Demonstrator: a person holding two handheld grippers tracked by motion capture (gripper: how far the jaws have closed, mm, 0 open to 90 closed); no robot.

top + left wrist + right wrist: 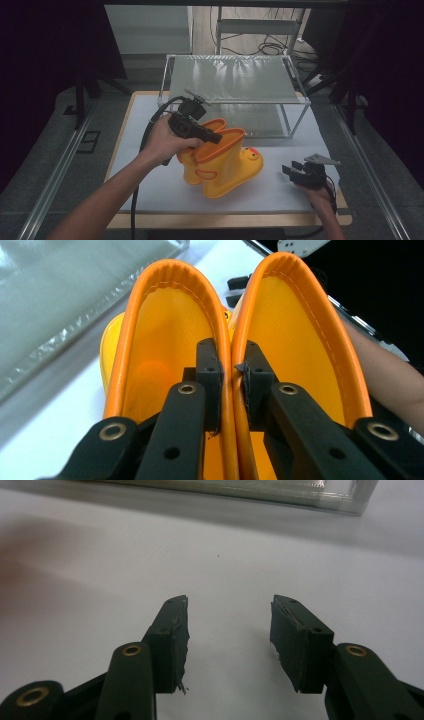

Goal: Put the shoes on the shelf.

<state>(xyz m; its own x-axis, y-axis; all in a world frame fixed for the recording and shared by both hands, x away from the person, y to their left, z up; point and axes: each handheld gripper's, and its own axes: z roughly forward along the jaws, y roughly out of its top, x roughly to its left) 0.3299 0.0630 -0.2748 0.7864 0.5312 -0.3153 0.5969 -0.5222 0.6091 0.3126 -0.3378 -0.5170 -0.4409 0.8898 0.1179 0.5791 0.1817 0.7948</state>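
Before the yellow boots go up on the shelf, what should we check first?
1. Left gripper pinches both boot cuffs together: ok.
2. Both yellow boots caught, one jaw inside each: ok.
3. Boots lifted off the table: cannot tell.
4. Top shelf bare for them: ok.
5. Right gripper open, holding nothing: ok.
6. Right gripper away from the boots: ok.

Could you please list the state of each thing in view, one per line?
Boots: upright as a pair, tops pinched together.
Left gripper: shut on the boots, one jaw inside each boot.
Right gripper: open, holding nothing, low over the table.
Rack: standing at the far side, both shelves bare.
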